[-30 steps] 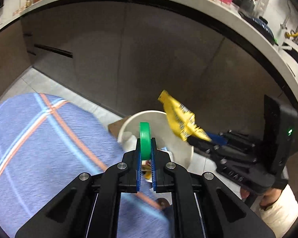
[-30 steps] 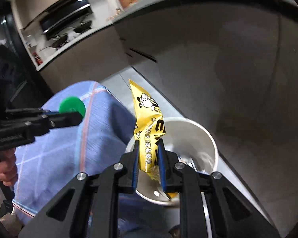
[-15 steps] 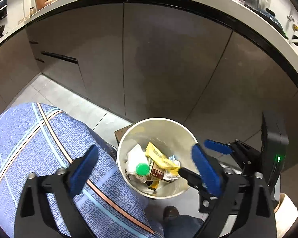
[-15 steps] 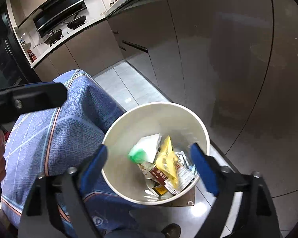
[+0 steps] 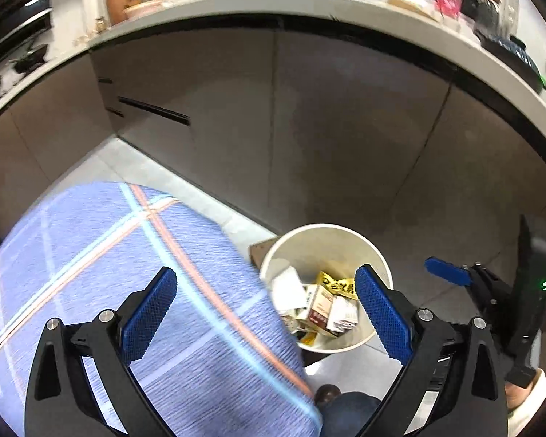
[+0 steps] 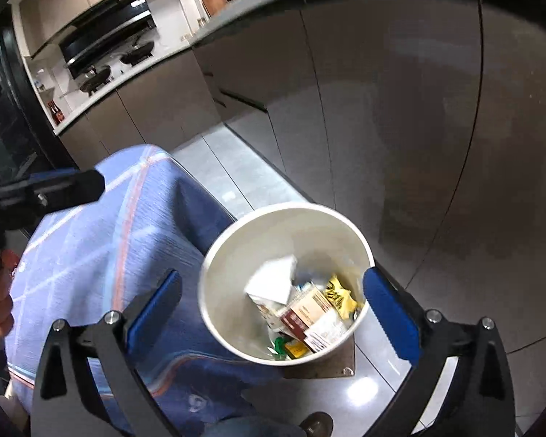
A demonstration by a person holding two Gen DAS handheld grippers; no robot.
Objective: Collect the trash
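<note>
Kitchen floor: bin w/ trash

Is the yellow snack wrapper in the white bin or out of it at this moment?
In. The yellow snack wrapper lies inside the white bin among cartons and paper, free of both grippers.

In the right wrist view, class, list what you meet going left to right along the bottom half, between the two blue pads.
Left blue pad → blue checked cloth → white bin → white carton → yellow wrapper → right blue pad.
</note>
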